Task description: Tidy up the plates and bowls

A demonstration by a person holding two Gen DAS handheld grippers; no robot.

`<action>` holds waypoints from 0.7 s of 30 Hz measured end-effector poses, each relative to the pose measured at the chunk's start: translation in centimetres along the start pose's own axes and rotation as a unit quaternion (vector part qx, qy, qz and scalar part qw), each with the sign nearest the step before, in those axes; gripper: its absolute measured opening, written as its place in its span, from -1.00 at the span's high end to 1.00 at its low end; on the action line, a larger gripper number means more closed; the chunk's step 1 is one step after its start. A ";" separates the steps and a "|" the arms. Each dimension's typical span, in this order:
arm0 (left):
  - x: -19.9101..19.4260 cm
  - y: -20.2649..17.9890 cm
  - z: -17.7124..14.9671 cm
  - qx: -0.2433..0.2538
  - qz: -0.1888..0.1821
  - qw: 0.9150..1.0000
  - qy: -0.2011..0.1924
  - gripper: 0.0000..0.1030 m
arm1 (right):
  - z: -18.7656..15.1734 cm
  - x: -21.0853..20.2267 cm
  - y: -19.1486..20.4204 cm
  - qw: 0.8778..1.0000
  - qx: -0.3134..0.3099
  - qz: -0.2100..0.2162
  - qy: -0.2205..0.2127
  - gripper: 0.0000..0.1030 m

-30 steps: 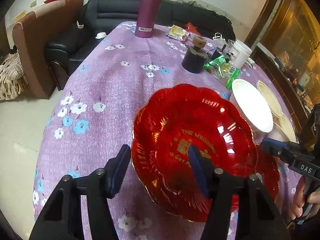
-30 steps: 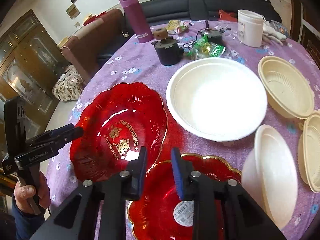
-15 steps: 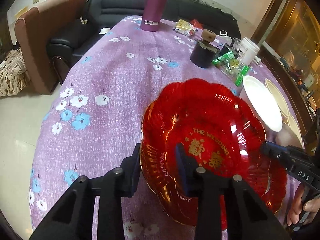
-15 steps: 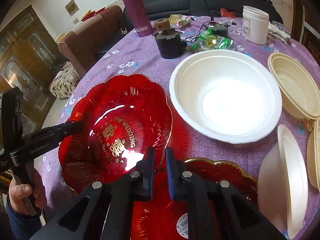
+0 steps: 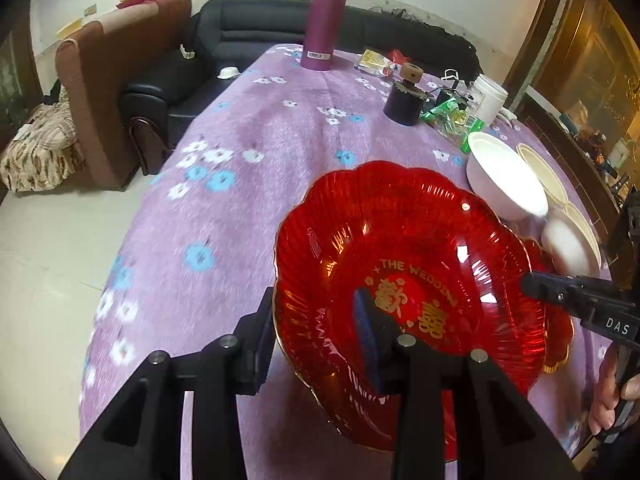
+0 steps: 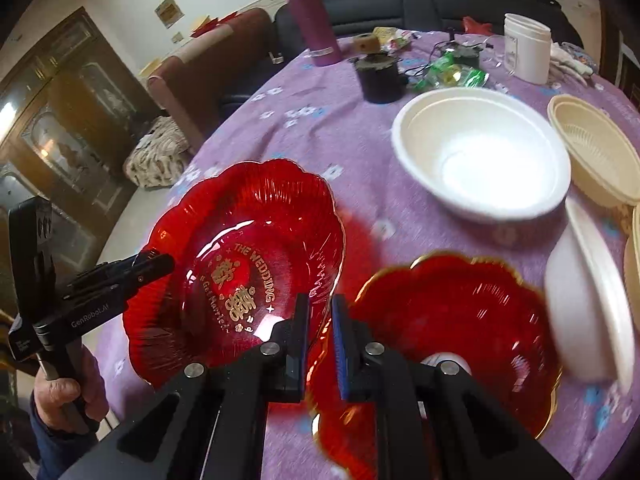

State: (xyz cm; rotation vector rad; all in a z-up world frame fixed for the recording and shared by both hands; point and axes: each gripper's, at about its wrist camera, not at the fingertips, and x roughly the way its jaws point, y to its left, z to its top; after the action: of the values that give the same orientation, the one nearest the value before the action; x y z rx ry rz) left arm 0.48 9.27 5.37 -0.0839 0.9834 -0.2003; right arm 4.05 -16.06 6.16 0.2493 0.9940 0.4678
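A red scalloped plate with gold wedding lettering [image 5: 404, 280] is held tilted above the purple tablecloth. My left gripper [image 5: 316, 332] is shut on its near rim. In the right wrist view my right gripper [image 6: 320, 322] is shut on the opposite rim of the same plate [image 6: 240, 264]. A second red plate [image 6: 460, 328] lies on the table to the right of it. A large white bowl [image 6: 480, 160] stands behind, a smaller white bowl [image 6: 588, 312] lies tilted on its side at the right, and cream bowls [image 6: 592, 148] sit at the far right.
At the back of the table stand a purple flask [image 5: 326, 20], a dark jar with a cork lid [image 5: 404, 100], green wrappers [image 5: 452, 116] and a white tub [image 6: 526, 46]. A black sofa [image 5: 240, 40] and brown armchair [image 5: 104, 80] stand beyond the table's left edge.
Both grippers closed on the lettered red plate's rims and lifted it, tilting it. The plate moved up and left, away from the second red plate.
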 end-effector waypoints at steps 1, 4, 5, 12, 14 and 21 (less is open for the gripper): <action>-0.4 0.1 -0.5 -0.002 0.000 1.000 -0.002 0.30 | -0.6 -0.1 0.3 1.000 -0.003 0.005 0.004 0.76; -1.5 0.9 -2.4 -0.016 0.003 1.000 -0.004 0.30 | -2.1 -0.2 1.0 1.000 -0.008 0.020 0.012 0.76; -1.7 1.0 -3.0 -0.019 0.003 1.000 -0.006 0.30 | -2.5 -0.3 1.3 1.000 -0.012 0.024 0.014 0.76; -2.6 1.5 -4.7 -0.034 0.014 0.999 -0.013 0.30 | -3.7 0.2 2.2 0.999 -0.026 0.036 0.022 0.75; -3.0 1.5 -4.7 -0.034 0.020 0.999 -0.018 0.22 | -3.6 0.2 2.4 0.999 -0.034 0.032 0.023 0.74; -6.0 0.6 -3.8 -0.025 0.019 0.998 -0.054 0.08 | -3.9 -3.5 0.3 0.999 -0.017 0.029 -0.017 0.74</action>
State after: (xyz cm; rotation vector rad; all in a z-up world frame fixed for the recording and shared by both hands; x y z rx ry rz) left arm -5.82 11.15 8.04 -0.1198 0.8825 -0.1355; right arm -0.96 -17.57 6.85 0.2561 0.9460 0.5316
